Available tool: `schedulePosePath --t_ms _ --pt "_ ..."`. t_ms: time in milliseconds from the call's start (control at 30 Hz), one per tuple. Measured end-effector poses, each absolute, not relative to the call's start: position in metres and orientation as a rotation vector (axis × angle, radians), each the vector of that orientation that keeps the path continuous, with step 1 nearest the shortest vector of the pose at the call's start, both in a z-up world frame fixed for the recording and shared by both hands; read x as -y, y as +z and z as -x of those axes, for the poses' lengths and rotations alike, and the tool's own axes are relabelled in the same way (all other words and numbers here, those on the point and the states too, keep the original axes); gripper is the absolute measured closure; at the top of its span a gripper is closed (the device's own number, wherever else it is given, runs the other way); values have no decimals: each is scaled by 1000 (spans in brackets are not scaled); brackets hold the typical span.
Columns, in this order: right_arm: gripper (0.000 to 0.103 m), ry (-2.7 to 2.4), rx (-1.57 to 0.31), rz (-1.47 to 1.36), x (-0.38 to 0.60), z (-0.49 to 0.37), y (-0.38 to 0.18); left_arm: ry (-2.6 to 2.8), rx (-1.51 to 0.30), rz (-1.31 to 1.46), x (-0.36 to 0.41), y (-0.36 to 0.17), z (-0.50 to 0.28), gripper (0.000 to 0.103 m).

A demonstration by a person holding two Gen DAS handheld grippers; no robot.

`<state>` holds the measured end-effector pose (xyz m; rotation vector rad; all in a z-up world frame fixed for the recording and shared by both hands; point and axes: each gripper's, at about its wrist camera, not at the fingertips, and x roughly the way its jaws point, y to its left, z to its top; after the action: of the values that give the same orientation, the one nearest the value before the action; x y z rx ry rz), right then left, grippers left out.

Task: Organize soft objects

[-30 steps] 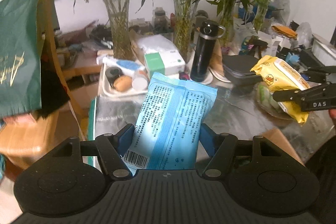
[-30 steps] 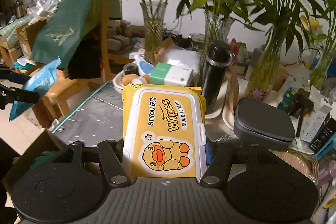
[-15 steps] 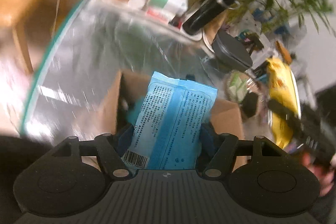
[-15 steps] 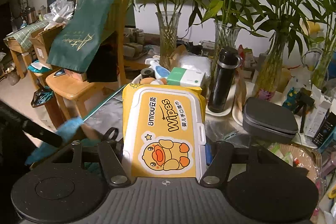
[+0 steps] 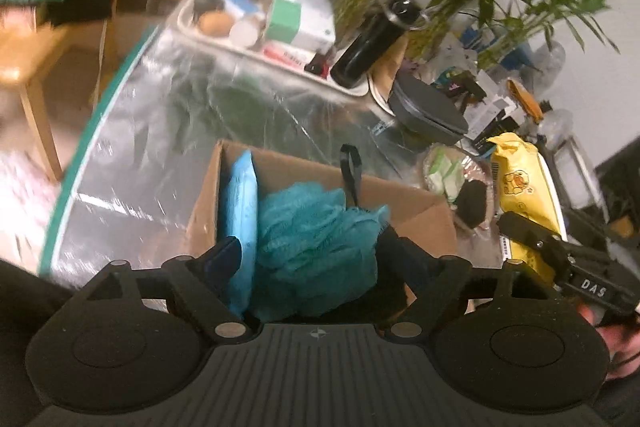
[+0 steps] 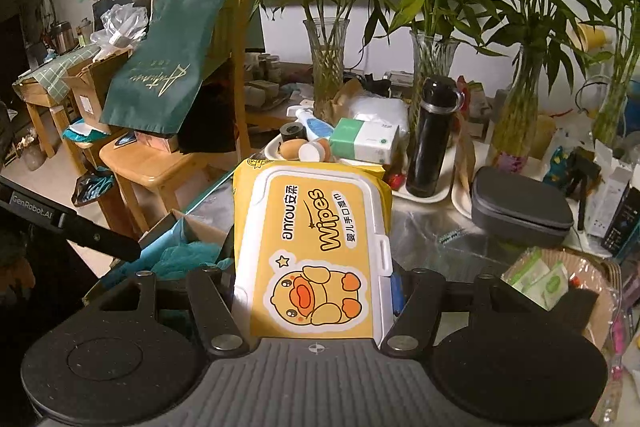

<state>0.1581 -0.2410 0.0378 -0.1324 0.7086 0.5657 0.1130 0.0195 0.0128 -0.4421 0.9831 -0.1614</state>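
Note:
My left gripper (image 5: 312, 255) hangs over an open cardboard box (image 5: 420, 203) on the glass table, and its jaws are opening. The blue wipes pack (image 5: 238, 227) stands on edge against the box's left wall, just inside the left finger, with neither pad pressing it. A teal bath pouf (image 5: 316, 227) fills the box below the jaws. My right gripper (image 6: 314, 279) is shut on a yellow duck-print wipes pack (image 6: 316, 255), held up to the right of the box (image 6: 176, 223). The left wrist view shows that yellow pack (image 5: 520, 187) too.
Behind the box stand a black flask (image 6: 432, 139), a grey zip case (image 6: 520, 207), a white tray (image 5: 256, 55) of small items and glass vases (image 6: 326, 63) of bamboo. A wicker basket (image 6: 600, 307) of sachets sits on the right. A wooden chair (image 6: 160, 171) with a green bag is on the left.
The left gripper swung down over the box and rolled; its jaws widened and the blue pack left the grip for the box. The right gripper carried the yellow pack closer to the box.

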Motion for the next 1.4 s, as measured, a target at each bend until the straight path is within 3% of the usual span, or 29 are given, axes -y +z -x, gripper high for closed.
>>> schedulePosePath --t_ms 267,500,533,600,767,1167,1267,1400 --pt "38 580 -746 55 237 -151 33 -129 -885 228 -7 30 -98 19" --pt "35 608 -784 -41 227 -157 28 -116 -858 209 -12 32 -94 19" --pt "32 604 -815 -54 225 -160 19 -110 -857 203 -13 31 -93 19" --pt "12 573 -828 -23 220 -161 7 -94 -862 187 -12 30 -93 19" --pt "0 542 -791 -5 223 -155 6 -63 -849 135 -10 32 -88 19" --pt "0 469 -753 77 226 -129 28 -43 -834 1 10 44 -76 19" --pt "0 456 -752 108 224 -120 33 -33 -839 -17 13 45 -73 2" --pt "0 433 -778 172 221 -109 31 -40 -849 -10 16 44 -67 0"
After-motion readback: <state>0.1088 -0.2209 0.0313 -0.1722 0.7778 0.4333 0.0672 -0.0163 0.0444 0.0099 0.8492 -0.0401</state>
